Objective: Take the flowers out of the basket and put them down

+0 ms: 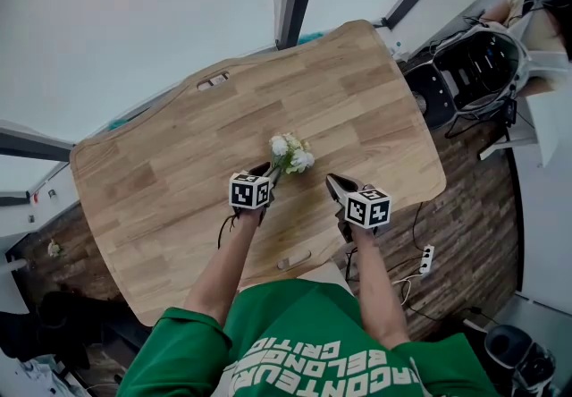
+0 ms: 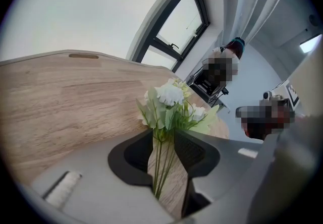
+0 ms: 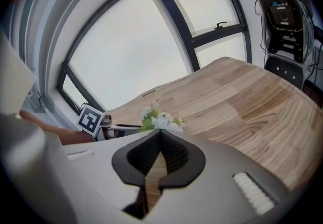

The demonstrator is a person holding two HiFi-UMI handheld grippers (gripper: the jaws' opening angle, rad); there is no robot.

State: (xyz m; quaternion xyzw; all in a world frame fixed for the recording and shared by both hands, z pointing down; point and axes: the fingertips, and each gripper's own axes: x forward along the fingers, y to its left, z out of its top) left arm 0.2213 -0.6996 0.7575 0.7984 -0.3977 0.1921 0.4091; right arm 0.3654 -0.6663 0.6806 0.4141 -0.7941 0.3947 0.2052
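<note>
A small bunch of white flowers with green stems lies on the wooden table near its middle. My left gripper sits just behind the bunch, at the stem end. In the left gripper view the flowers rise past the jaw tips. Their thin stems run down the gap of my left gripper, whose jaws stand open with bare wood showing beside the stems. My right gripper hovers to the right of the bunch, shut and empty. From my right gripper the flowers show just beyond its tips. No basket is in view.
The table has a slot cut-out at its far edge and another near me. A dark chair-like rig stands off the table's right corner. A power strip with cables lies on the floor. Window frames run behind the table.
</note>
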